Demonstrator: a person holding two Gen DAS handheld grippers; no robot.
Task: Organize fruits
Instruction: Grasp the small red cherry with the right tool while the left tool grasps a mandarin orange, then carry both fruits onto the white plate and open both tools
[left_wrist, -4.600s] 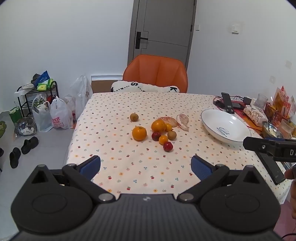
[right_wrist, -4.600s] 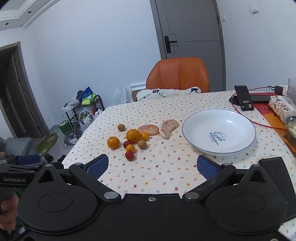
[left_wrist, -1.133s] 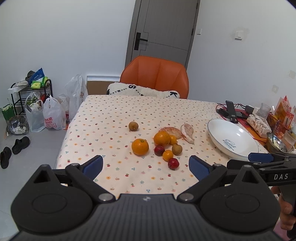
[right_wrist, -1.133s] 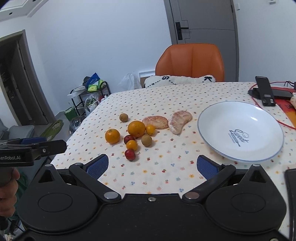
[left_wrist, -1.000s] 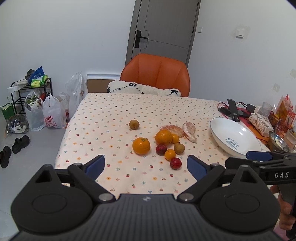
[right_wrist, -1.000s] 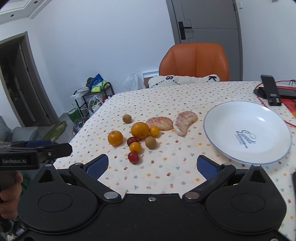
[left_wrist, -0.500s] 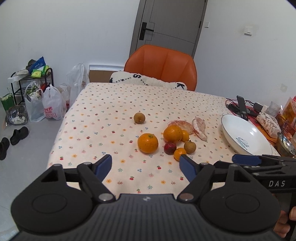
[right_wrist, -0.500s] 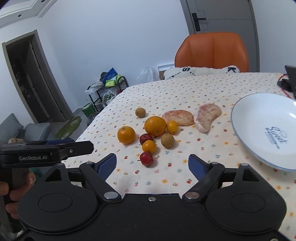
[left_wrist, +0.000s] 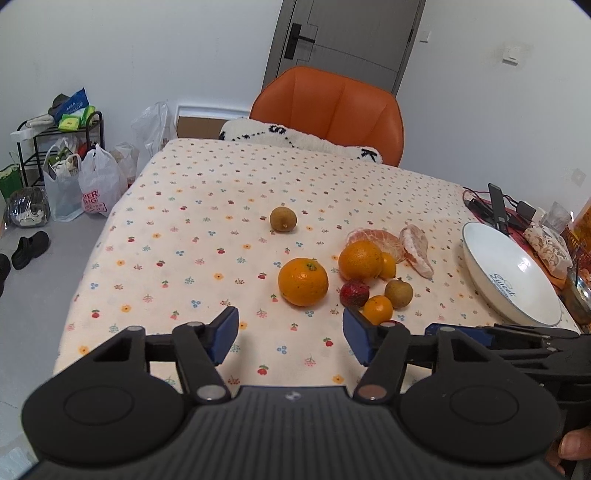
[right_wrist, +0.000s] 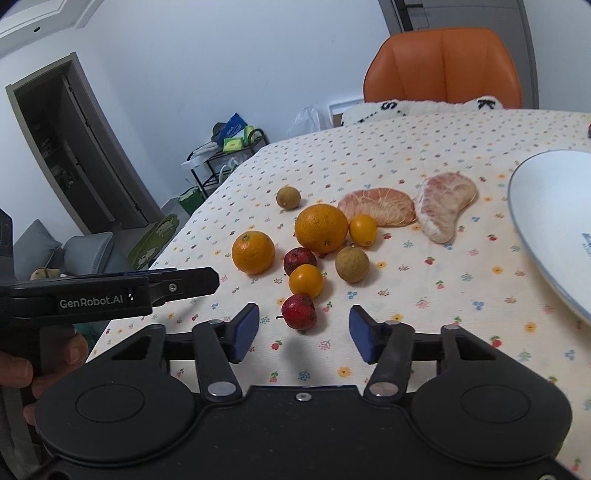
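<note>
You've brought both grippers in low over the near side of the table (left_wrist: 177, 177) in the last second, and the fruit cluster fills far more of both views than before, so I'd say you're lining up first picks, with nothing moved yet. The plate (right_wrist: 546, 206), right of the cluster, is bare and has plenty of room. The big orange (right_wrist: 321, 227) sits mid-cluster; left of it lies the smaller orange (left_wrist: 303, 281), with open cloth beyond. Your left gripper (left_wrist: 290, 334) points at that one, jaws apart and empty. Your right gripper (right_wrist: 303, 334), also spread and empty, frames the near red fruit (right_wrist: 299, 311) at the cluster's front edge.
</note>
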